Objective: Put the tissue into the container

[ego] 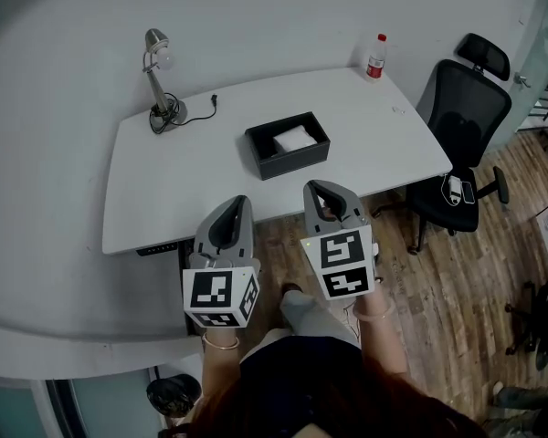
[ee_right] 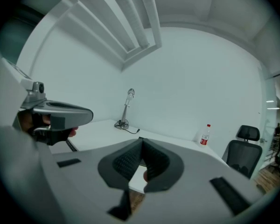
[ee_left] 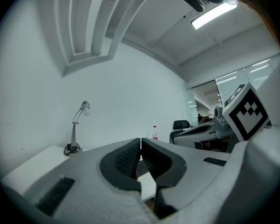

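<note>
A black open container [ego: 287, 156] stands in the middle of the white table [ego: 173, 185]. Inside it lies a white tissue [ego: 293, 139]. My left gripper [ego: 241, 200] hovers at the table's near edge, short of the container, with its jaws shut and nothing between them [ee_left: 140, 140]. Beside it, my right gripper [ego: 314, 186] is also held at the near edge, jaws shut and empty [ee_right: 142, 140]. Both point toward the table. From both gripper views the jaws hide the container.
A silver desk lamp [ego: 160, 89] with its cable stands at the table's far left. A red-labelled bottle [ego: 376, 56] is at the far right corner. A black office chair [ego: 461, 126] sits right of the table on the wooden floor [ego: 438, 290].
</note>
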A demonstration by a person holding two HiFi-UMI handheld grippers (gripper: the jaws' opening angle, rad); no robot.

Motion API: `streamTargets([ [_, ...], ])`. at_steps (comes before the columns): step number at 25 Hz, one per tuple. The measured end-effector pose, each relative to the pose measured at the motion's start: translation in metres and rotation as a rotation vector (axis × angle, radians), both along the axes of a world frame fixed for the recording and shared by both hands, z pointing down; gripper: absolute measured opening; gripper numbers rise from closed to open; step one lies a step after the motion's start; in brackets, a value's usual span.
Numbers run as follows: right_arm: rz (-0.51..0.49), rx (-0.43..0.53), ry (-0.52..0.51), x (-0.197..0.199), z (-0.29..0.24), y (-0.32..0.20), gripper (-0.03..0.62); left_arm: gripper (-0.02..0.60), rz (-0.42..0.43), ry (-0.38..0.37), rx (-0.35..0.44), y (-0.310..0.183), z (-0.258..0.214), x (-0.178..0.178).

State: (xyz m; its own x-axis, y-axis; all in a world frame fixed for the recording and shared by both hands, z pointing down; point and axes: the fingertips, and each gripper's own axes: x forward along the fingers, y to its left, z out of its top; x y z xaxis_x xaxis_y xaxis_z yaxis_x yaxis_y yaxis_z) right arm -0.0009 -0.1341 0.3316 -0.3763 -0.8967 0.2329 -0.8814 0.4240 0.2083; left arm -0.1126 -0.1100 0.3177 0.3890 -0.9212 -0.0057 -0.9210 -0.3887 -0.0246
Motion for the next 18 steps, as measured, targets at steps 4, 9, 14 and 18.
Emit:
streamTargets([
  [4, 0.008, 0.016, -0.039, 0.002, -0.003, 0.020, 0.020, 0.029, 0.008, -0.007, 0.007, 0.019, -0.002, 0.002],
  [9, 0.012, 0.051, -0.107, 0.008, -0.014, 0.045, 0.020, 0.028, 0.020, -0.012, 0.014, 0.040, -0.006, 0.006],
  [14, -0.014, 0.069, -0.121, 0.007, -0.016, 0.067, 0.020, 0.029, 0.044, -0.017, 0.021, 0.054, -0.004, 0.014],
  [18, -0.036, 0.080, -0.118, 0.008, -0.013, 0.079, 0.020, 0.029, 0.052, -0.015, 0.019, 0.059, -0.001, 0.021],
])
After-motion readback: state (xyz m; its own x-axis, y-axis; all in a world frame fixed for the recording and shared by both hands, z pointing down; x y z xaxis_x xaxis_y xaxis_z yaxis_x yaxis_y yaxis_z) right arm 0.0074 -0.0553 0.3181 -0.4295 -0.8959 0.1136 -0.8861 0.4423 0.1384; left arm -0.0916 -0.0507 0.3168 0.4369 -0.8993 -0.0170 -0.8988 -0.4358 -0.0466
